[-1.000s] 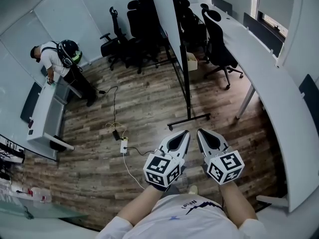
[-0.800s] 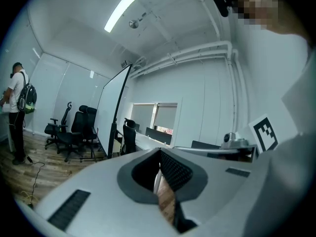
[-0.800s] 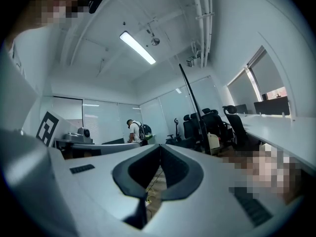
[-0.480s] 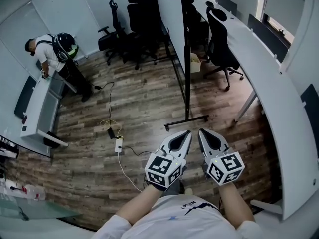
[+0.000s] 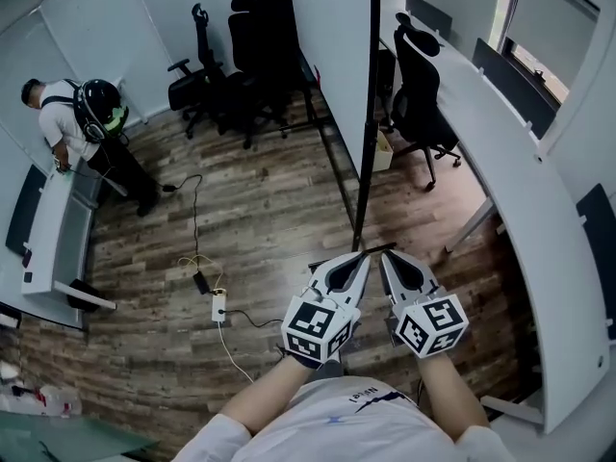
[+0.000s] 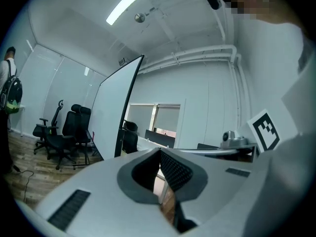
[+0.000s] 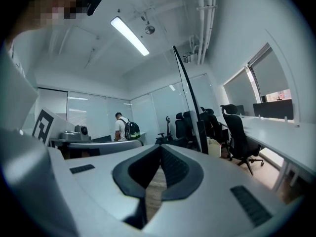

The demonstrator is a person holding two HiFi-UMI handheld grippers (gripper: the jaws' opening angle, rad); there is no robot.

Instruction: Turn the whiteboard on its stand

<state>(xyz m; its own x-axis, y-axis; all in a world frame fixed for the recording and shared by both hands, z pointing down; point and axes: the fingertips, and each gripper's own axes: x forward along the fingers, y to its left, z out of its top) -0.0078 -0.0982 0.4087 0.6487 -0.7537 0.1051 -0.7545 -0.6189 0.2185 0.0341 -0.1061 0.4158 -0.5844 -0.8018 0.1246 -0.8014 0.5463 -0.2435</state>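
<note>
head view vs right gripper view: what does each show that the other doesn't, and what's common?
Head view only: the power strip on the wood floor, and the left tool and right tool seen side by side from above.

Right gripper view only: the ceiling strip light and ceiling pipes. It also shows the right tool's jaws closed together with nothing between them.

Both: the whiteboard seen nearly edge-on, the person with a backpack, the black office chairs and the long white desk.
</note>
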